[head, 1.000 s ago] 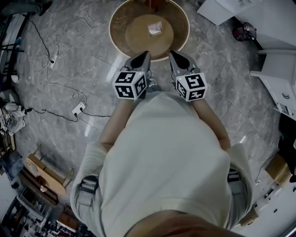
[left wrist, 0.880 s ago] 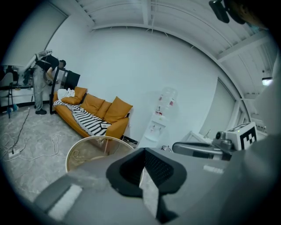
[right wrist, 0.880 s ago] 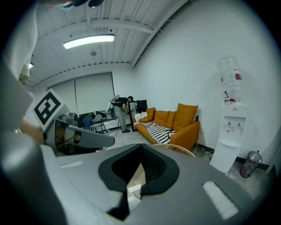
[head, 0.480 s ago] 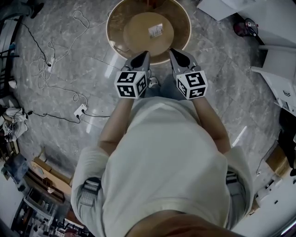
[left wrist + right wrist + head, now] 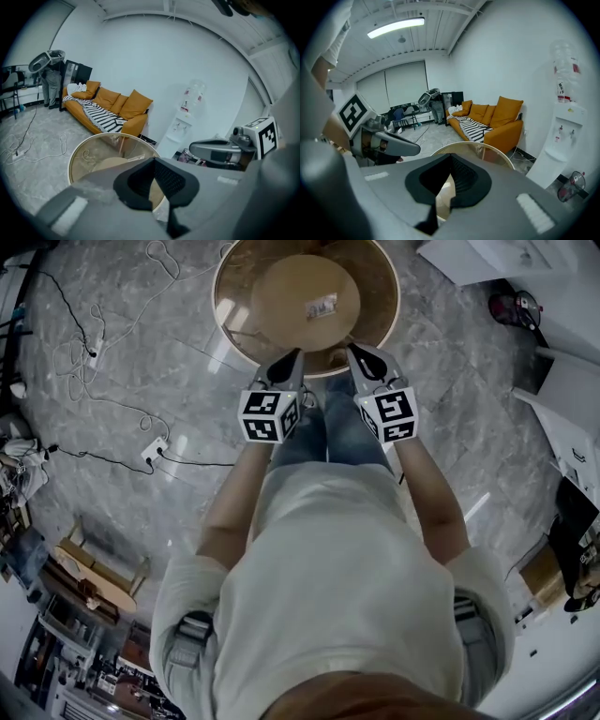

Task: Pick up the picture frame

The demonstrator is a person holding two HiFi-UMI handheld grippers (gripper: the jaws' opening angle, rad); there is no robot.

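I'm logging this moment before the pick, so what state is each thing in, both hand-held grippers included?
left hand-held gripper: shut, empty.
right hand-held gripper: shut, empty.
round table: upright, small flat item lying on it.
ceiling light: on.
water dispenser: upright, bottle mounted.
sofa: striped blanket draped over it.

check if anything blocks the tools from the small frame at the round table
Nothing visible stands between the left tool or right tool and the frame. Unclear whether it lies on the table glass or the wooden disc beneath; glass could block.
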